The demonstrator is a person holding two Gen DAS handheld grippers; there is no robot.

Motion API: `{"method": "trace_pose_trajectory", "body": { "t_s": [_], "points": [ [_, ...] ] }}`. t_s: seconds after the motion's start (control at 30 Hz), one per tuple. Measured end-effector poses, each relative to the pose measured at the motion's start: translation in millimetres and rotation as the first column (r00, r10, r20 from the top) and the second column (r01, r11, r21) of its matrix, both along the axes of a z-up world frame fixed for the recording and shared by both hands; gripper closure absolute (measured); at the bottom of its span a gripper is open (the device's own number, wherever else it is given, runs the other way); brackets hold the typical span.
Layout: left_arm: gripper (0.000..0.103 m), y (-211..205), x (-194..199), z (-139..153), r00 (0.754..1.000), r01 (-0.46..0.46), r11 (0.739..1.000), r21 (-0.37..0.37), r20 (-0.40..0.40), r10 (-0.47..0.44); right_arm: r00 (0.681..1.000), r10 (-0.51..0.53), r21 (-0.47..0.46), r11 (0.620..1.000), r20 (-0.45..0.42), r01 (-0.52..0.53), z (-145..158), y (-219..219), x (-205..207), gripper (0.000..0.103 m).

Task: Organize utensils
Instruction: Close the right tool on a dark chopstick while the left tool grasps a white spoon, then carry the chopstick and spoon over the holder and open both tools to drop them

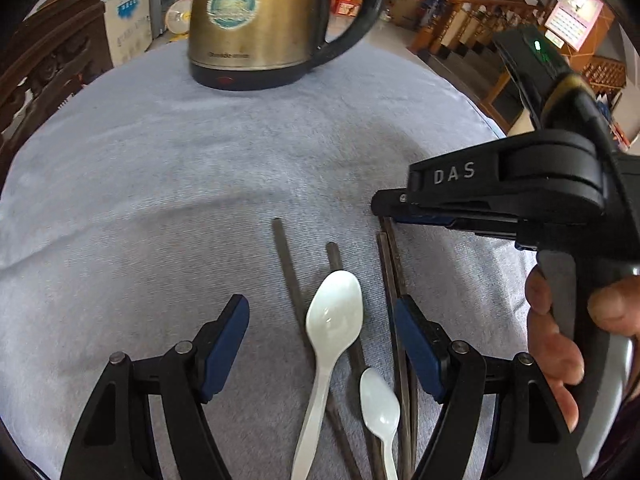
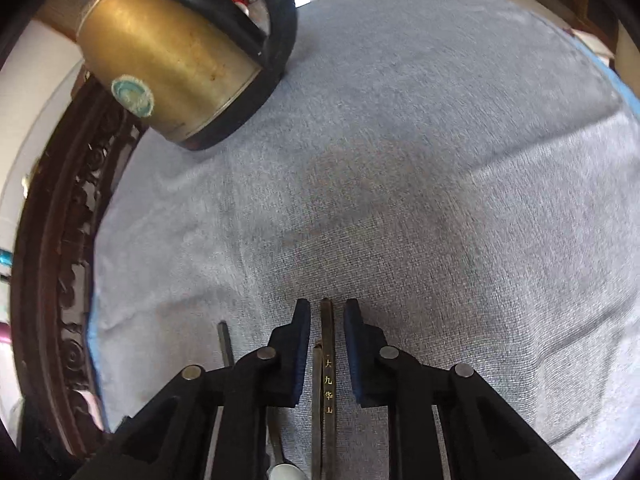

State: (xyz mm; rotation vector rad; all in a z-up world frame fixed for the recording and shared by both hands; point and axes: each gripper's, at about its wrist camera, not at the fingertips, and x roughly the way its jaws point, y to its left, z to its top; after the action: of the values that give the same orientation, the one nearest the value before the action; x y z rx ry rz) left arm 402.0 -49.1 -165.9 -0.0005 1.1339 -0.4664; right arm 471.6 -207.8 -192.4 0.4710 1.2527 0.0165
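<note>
On the grey-blue cloth lie a large white plastic spoon (image 1: 330, 332), a small white spoon (image 1: 380, 412) and several dark chopsticks (image 1: 289, 268). My left gripper (image 1: 320, 316) is open low over the spoons, its fingers on either side of the large one. My right gripper (image 2: 327, 312) is narrowly open astride a pair of dark chopsticks (image 2: 328, 376), one with gold characters; the pads stand apart from them. In the left wrist view the right gripper (image 1: 390, 210) sits over the top ends of the right-hand chopstick pair (image 1: 390, 264).
A brass-coloured electric kettle (image 1: 256, 20) with a black handle stands at the far side of the cloth (image 1: 160, 184); it also shows in the right wrist view (image 2: 172, 60). A carved dark wooden table rim (image 2: 60, 264) borders the cloth on the left.
</note>
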Motion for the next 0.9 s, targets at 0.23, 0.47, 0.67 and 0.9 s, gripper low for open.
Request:
{"method": "trace_pose_trajectory", "body": {
  "t_s": [0.23, 0.47, 0.67, 0.9],
  "points": [
    [0.063, -6.3, 7.0, -11.1, 1.000, 0.020, 1.000, 0.005, 0.000, -0.020, 0.998, 0.068, -0.114, 0.991, -0.011, -0.069, 0.2, 19.9, 3.9, 0.095],
    [0.075, 8.5, 6.2, -12.6, 1.000, -0.004, 0.999, -0.035, 0.009, 0.005, 0.994, 0.101, -0.121, 0.988, 0.037, -0.096, 3.0, 29.7, -1.8, 0.096],
    [0.075, 37.8, -8.1, 15.2, 0.993, -0.072, 0.994, -0.082, 0.083, 0.079, 0.983, 0.076, -0.068, 0.996, 0.166, -0.066, 25.6, 7.1, -32.3, 0.096],
    [0.075, 80.8, -35.7, 53.5, 0.961, -0.196, 0.973, -0.119, 0.172, 0.215, 0.943, 0.012, -0.030, 1.000, 0.334, -0.002, 67.6, -17.5, -87.5, 0.096]
  ]
}}
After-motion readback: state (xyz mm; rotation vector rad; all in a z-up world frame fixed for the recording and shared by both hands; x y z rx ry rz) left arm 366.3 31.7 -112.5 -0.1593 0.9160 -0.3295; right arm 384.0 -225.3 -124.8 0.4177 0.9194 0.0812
